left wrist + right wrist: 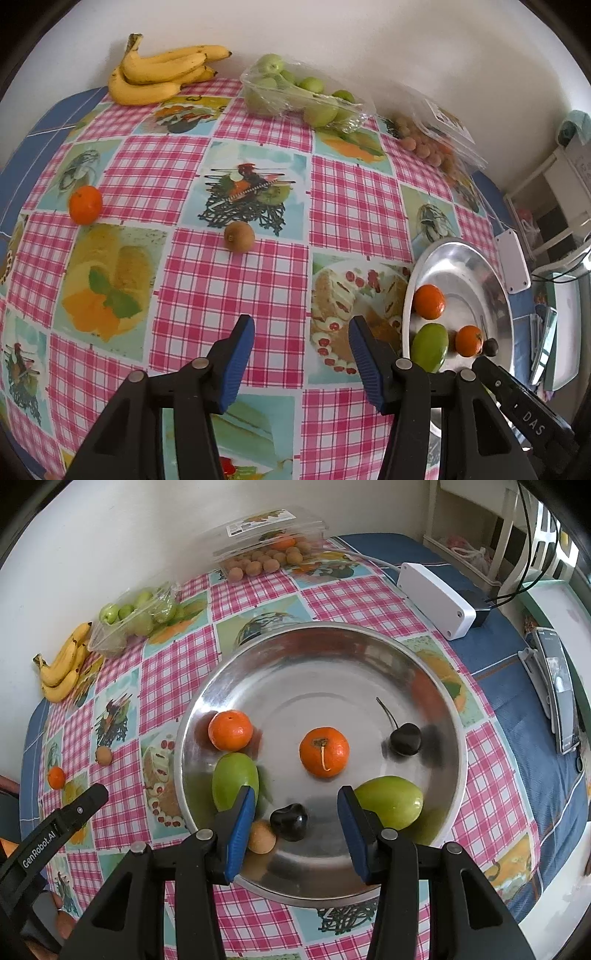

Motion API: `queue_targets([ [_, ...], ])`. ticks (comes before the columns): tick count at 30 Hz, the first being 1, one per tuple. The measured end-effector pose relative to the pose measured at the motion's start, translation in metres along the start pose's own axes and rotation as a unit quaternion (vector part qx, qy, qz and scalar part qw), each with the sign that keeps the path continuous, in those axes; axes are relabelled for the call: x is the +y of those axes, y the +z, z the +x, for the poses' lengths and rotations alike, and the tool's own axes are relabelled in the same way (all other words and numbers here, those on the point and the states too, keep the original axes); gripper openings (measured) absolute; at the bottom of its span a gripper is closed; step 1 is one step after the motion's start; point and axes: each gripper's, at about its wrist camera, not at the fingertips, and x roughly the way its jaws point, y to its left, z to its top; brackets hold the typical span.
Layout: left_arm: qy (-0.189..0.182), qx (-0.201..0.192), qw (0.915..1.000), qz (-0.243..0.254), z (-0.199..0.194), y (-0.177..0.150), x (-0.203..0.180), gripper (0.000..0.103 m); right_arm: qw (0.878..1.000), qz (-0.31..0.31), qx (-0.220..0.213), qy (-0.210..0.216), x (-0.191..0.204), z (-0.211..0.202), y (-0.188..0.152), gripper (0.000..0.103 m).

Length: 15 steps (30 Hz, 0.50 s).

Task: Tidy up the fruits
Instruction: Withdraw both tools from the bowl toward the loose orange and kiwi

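Hovering above the round silver metal plate (436, 686), the right gripper (295, 805) has its blue-padded jaws spread wide with nothing held; a dark cherry (289, 821) lies on the plate between the fingertips. At 7 o'clock on the plate an elongated green fruit (234, 781) lies with its long axis running roughly 12 to 6, while a second elongated green fruit (391, 801) at 5 o'clock lies crosswise, its narrower end toward 3 o'clock. A round orange mandarin (230, 730) sits at 9 o'clock just beside the first green fruit, another mandarin (324, 752) lies near the centre with its stem facing up, and a stemmed dark cherry (404, 738) at 3 o'clock points its stalk toward 11 o'clock. A small tan round fruit (263, 836) rests at the 7 o'clock rim. The left gripper (301, 332) is also wide open and empty over the pink checked tablecloth (229, 295); a brown fuzzy kiwi (239, 236) lies at its 11 o'clock, a loose mandarin (85, 205) farther toward 10. The left tool's arm reads "GenRobot.AI"; the right one shows "DAS". The yellow banana bunch (162, 74) lies by the wall, tips toward 3 o'clock.
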Motion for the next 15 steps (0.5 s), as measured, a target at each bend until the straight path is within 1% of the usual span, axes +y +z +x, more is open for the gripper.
queue_targets([
  [2,0.004,0.006,1.0,0.005,0.003,-0.002,-0.002,0.068,1.0,0.001,0.001,-0.002,-0.001,0.001,0.001,0.048],
  [3,0.011,0.01,0.9999,0.006,0.005,-0.002,-0.003,0.076,1.0,0.002,0.002,-0.004,-0.002,0.002,0.002,0.055],
  [4,0.017,0.013,0.9997,0.007,0.007,-0.003,-0.003,0.079,1.0,0.003,0.003,-0.006,-0.003,0.004,0.003,0.065],
  [5,0.025,0.016,0.9995,0.009,0.009,-0.004,-0.003,0.079,1.0,0.003,0.004,-0.008,-0.003,0.005,0.003,0.068],
  [7,0.033,0.022,0.9991,0.013,0.013,-0.004,-0.003,0.08,1.0,0.003,0.006,-0.009,-0.004,0.007,0.003,0.069],
  [9,0.037,0.026,0.9989,0.012,0.016,-0.005,-0.001,0.083,1.0,0.003,0.009,-0.009,-0.004,0.009,0.003,0.069],
  [11,0.042,0.028,0.9987,0.011,0.019,-0.006,0.0,0.088,1.0,0.001,0.013,-0.01,-0.005,0.012,0.003,0.072],
  [12,0.044,0.028,0.9986,0.012,0.02,-0.006,0.0,0.089,1.0,0.0,0.015,-0.011,-0.005,0.014,0.003,0.074],
  [15,0.048,0.03,0.9983,0.014,0.022,-0.007,0.002,0.091,1.0,-0.003,0.021,-0.011,-0.003,0.018,0.002,0.074],
])
